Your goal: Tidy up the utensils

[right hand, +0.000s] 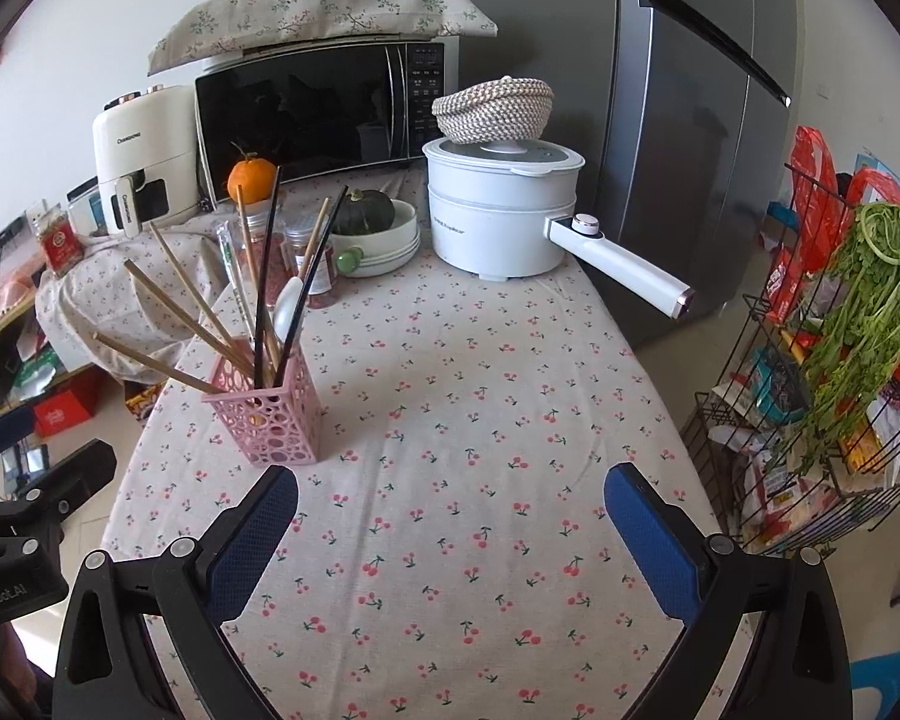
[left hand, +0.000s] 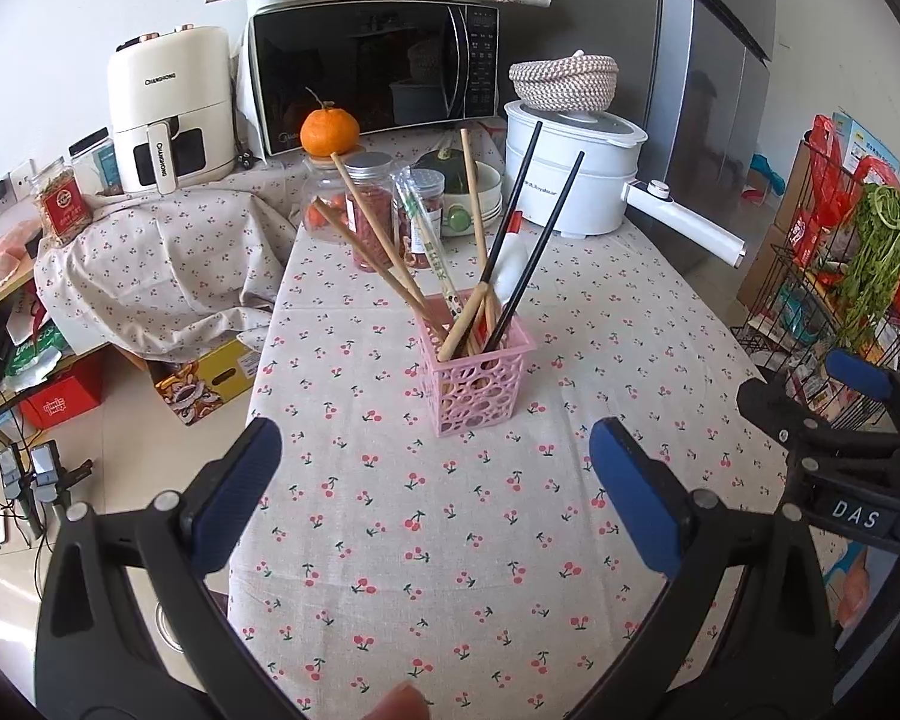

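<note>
A pink perforated utensil basket [left hand: 479, 383] stands on the cherry-print tablecloth [left hand: 450, 540]; it also shows in the right wrist view [right hand: 270, 414]. It holds several wooden chopsticks [left hand: 378, 240], two black chopsticks [left hand: 546, 228] and a white spoon [left hand: 513, 267]. My left gripper [left hand: 435, 480] is open and empty, a little in front of the basket. My right gripper [right hand: 450, 513] is open and empty, to the right of and in front of the basket; it shows at the right edge of the left wrist view [left hand: 822, 402].
A white electric pot [right hand: 504, 210] with a long handle stands at the back, a woven basket [right hand: 492, 108] on its lid. Jars [left hand: 372, 204], an orange [left hand: 329, 131], a bowl with a squash [right hand: 378, 228], a microwave [right hand: 318, 114] and an air fryer [left hand: 168, 108] stand behind. A wire rack [right hand: 822, 372] stands right.
</note>
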### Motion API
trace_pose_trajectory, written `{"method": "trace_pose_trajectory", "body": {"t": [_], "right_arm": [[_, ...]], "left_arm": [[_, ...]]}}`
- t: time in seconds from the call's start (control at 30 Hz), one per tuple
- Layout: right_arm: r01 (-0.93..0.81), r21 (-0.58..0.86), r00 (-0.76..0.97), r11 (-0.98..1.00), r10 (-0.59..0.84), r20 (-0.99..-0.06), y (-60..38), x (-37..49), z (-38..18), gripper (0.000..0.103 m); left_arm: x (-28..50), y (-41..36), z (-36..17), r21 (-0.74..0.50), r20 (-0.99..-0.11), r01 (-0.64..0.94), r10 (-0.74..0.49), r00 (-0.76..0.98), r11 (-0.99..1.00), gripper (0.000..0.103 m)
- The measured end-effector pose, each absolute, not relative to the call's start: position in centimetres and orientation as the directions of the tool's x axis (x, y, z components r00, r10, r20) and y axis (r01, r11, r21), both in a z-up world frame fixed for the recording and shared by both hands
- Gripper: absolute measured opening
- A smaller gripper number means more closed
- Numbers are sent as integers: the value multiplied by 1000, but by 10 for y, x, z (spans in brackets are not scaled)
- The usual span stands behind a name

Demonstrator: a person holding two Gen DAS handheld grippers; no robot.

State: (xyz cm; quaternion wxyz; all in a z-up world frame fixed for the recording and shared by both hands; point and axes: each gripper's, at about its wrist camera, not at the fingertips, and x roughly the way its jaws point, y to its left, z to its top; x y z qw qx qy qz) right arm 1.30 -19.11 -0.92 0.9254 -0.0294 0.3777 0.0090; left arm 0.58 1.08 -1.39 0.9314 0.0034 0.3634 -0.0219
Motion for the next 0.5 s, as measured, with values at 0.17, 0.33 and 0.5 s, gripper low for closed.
{"method": "trace_pose_trajectory", "body": {"t": [0.17,0.33,0.5], "right_arm": [[-37,-50,717,998,-9,-697,-191,12,-10,103],[-36,-48,718,998,-7,-696,-189,13,-11,103],[-31,-44,722,999,-8,-692,-189,13,-10,103]], "left_arm": [[10,12,-16,-29,-684,28,-40,728,999,102],[11,12,-16,-39,-686,18,-40,727,999,102],[11,13,-16,-35,-688,20,-38,724,999,102]]}}
